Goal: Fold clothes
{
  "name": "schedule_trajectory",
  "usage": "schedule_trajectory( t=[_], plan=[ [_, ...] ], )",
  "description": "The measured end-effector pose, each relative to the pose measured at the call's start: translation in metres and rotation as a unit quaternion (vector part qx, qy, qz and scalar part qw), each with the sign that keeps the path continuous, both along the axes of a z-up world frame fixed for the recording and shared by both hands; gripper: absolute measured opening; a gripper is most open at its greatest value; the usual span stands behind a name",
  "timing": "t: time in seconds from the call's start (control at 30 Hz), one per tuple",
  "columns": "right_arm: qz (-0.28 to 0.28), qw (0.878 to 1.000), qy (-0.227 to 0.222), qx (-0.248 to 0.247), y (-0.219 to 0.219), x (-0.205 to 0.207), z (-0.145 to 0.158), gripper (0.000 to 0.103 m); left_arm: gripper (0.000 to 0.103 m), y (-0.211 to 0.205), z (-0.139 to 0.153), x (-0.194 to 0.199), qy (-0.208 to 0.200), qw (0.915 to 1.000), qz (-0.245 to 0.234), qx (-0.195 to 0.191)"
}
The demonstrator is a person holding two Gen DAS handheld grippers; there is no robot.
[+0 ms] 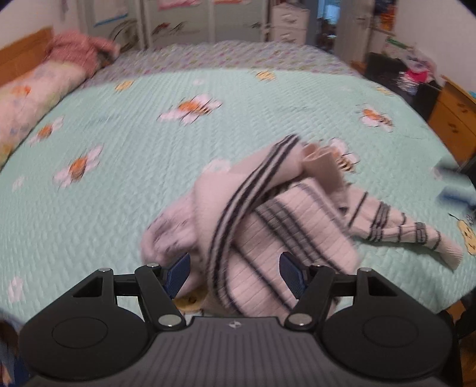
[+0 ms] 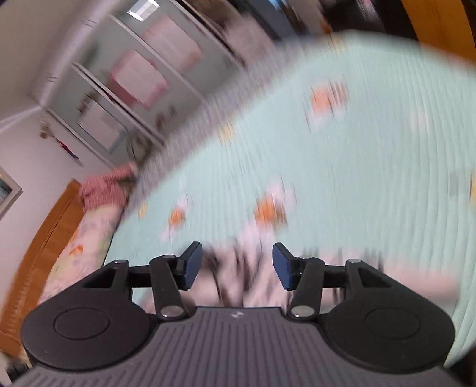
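A crumpled cream knit sweater with dark stripes (image 1: 267, 214) lies on the mint-green quilted bedspread (image 1: 148, 134), one sleeve trailing off to the right. My left gripper (image 1: 235, 274) hovers over its near end with the jaws wide apart. Fabric runs between the blue pads (image 1: 178, 274), and the left pad stands clear of it. The right wrist view is heavily blurred. There my right gripper (image 2: 237, 265) is open, with a smear of the striped sweater (image 2: 253, 285) below and between its fingers and nothing pinched.
A rolled floral quilt (image 1: 32, 98) and a red garment (image 1: 80, 50) lie along the wooden headboard (image 1: 20, 50) at the left. White wardrobes (image 1: 178, 20) stand behind the bed. A wooden dresser (image 1: 455, 119) and clutter flank the right edge.
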State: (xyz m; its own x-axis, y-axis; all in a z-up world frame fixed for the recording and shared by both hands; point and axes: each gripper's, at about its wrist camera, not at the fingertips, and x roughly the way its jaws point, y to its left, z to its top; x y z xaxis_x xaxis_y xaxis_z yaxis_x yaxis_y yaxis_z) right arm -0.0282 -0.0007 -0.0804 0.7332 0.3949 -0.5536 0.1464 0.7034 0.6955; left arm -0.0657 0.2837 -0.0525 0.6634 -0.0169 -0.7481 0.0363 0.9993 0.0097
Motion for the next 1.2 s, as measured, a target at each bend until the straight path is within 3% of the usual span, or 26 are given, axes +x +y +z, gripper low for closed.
schedule_trajectory(
  t=[0.03, 0.17, 0.37, 0.47, 0.53, 0.6, 0.63, 0.67, 0.83, 1.0, 1.1, 1.2],
  plan=[
    [-0.001, 1.0, 0.024, 0.013, 0.001, -0.001, -0.014, 0.054, 0.069, -0.005, 0.002, 0.0, -0.008, 0.9999, -0.008, 0.005],
    [0.014, 0.999, 0.047, 0.021, 0.015, -0.007, -0.025, 0.054, 0.07, -0.013, 0.002, 0.014, -0.02, 0.9994, -0.001, 0.028],
    [0.027, 0.999, 0.021, 0.02, 0.025, -0.026, -0.006, 0.057, 0.07, -0.014, -0.013, 0.048, -0.009, 0.9988, 0.003, 0.048],
    [0.037, 0.999, 0.022, 0.019, 0.033, -0.03, -0.007, 0.057, 0.076, -0.015, -0.029, 0.064, 0.003, 0.998, -0.004, 0.063],
    [0.05, 0.998, 0.026, 0.014, 0.037, -0.032, -0.009, 0.058, 0.068, -0.011, -0.038, 0.072, 0.004, 0.9982, 0.006, 0.059],
    [0.065, 0.997, 0.03, 0.002, 0.046, -0.034, -0.012, 0.058, 0.025, -0.003, -0.037, 0.075, 0.003, 0.9994, 0.028, 0.018],
    [0.072, 0.997, 0.032, -0.005, 0.051, -0.036, -0.014, 0.058, 0.02, -0.003, -0.031, 0.078, 0.0, 0.9995, 0.03, 0.008],
    [0.076, 0.997, 0.033, -0.012, 0.054, -0.037, -0.015, 0.058, 0.008, -0.002, -0.026, 0.08, -0.002, 0.9995, 0.032, -0.003],
    [0.067, 0.997, 0.035, -0.028, 0.053, -0.039, -0.018, 0.058, 0.006, 0.02, 0.032, 0.091, -0.067, 0.993, 0.058, -0.078],
    [0.062, 0.997, 0.022, -0.036, 0.05, -0.039, -0.014, 0.058, 0.006, 0.037, 0.063, 0.092, -0.135, 0.9847, 0.096, -0.054],
    [0.073, 0.996, 0.028, -0.032, 0.055, -0.038, -0.019, 0.058, 0.008, 0.042, 0.031, 0.097, -0.084, 0.9898, 0.114, -0.021],
    [0.087, 0.995, 0.038, -0.021, 0.061, -0.037, -0.024, 0.058, 0.01, 0.058, -0.01, 0.088, -0.014, 0.9892, 0.139, -0.047]
  ],
)
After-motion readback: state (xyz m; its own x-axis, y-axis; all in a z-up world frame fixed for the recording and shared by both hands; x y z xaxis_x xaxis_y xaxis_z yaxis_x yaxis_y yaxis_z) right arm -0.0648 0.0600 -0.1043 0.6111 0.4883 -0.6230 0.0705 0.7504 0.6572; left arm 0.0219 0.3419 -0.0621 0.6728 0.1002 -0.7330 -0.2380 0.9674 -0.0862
